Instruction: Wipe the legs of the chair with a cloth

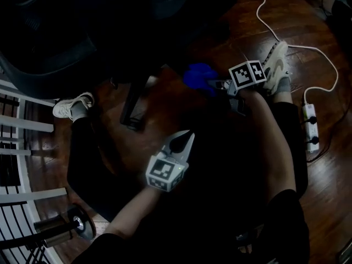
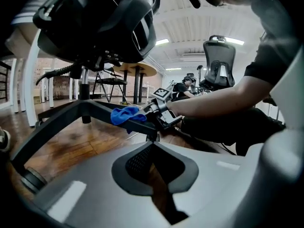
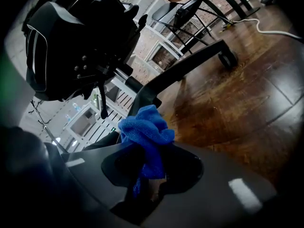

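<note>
The cloth is bright blue, soft and fuzzy. It is bunched up into a lump. The right gripper has its two fingers clamped on the low end of the cloth, and the rest puffs out past the tips. In the left gripper view the cloth sits on top of one black chair leg, a little way out from the middle post.

The left gripper has its fingers pressed together with nothing in them. It is nearer to the person, well apart from the cloth, and it points at the bottom of the chair.

The big black seat hangs over the legs like a roof. Another leg runs out to the left and down to the floor. In the right gripper view one leg stretches far away and ends in a small wheel.

The brown wood floor is open on the right of that leg. Farther right lie a white cable and a white power strip. The person's left shoe stands left of the chair legs. The right shoe stands just right of the right gripper. White rails close off the left edge.
</note>
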### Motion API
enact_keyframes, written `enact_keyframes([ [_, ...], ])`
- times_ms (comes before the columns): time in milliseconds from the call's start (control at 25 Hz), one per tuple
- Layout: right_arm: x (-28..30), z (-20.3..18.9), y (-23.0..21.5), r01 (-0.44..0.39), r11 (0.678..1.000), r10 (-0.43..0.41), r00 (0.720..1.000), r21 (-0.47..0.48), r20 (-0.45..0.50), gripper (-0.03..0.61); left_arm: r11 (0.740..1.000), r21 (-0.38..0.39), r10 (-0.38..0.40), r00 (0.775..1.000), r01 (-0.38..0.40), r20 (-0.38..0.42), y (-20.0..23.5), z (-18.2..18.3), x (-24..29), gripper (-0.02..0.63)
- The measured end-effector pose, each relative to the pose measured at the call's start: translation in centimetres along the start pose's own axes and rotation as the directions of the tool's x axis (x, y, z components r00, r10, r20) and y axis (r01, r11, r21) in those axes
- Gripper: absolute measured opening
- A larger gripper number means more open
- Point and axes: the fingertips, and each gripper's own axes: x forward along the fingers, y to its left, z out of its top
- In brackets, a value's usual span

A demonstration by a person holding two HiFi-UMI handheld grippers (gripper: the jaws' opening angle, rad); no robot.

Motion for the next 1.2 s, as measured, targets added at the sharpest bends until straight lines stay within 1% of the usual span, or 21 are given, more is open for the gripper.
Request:
enact_keyframes([
  [360,-3.1,-3.0,-0.4,0.117,0.993,-0.118,0.993,-0.033,-0.014,0.120,0.999,-0.042,0.031,0.999,-0.029,0.042,1.2,0.5,-0.1,0.003],
  [520,-4.8,-4.6,-0.5,0.163,0.985,-0.165,0.986,-0.048,-0.026,0.120,0.995,-0.092,0.046,0.998,-0.042,0.040,1.4,-0.1,0.0,0.003],
  [680,-5.5,-5.0,-0.2,0.192,0.975,-0.193,0.981,-0.109,0.000,0.120,0.993,-0.093,0.073,0.996,-0.069,0.042,2.3,0.0,-0.4,0.003],
  [800,-6.4,-4.2,-0.5,0.249,0.954,-0.241,0.968,-0.165,0.066,0.121,0.987,-0.097,0.132,0.989,-0.126,0.058,5.0,0.3,-1.3,0.005],
  [880,-6.9,-3.0,-0.5,0.289,0.941,-0.269,0.954,-0.177,0.130,0.121,0.978,-0.087,0.196,0.978,-0.189,0.077,8.5,1.2,-2.8,0.005],
  [920,-6.9,-2.5,-0.4,0.300,0.938,-0.276,0.949,-0.174,0.151,0.121,0.970,-0.073,0.237,0.968,-0.231,0.081,10.7,1.6,-3.9,0.005],
  [1000,-6.2,-2.1,-0.4,0.312,0.936,-0.287,0.945,-0.162,0.159,0.121,0.946,-0.019,0.324,0.944,-0.324,0.065,15.3,1.9,-6.1,0.005],
  [1080,-5.3,-2.3,-0.8,0.332,0.931,-0.310,0.938,-0.152,0.155,0.123,0.914,0.040,0.403,0.915,-0.403,0.019,19.8,1.3,-8.0,0.010],
  [1120,-5.1,-2.3,-1.1,0.356,0.921,-0.333,0.930,-0.156,0.159,0.123,0.898,0.062,0.437,0.900,-0.436,-0.007,21.9,0.8,-8.8,0.034],
  [1200,-4.8,-2.1,-1.6,0.424,0.886,-0.396,0.903,-0.191,0.168,0.118,0.874,0.094,0.484,0.873,-0.477,-0.065,25.1,0.1,-9.7,0.114],
])
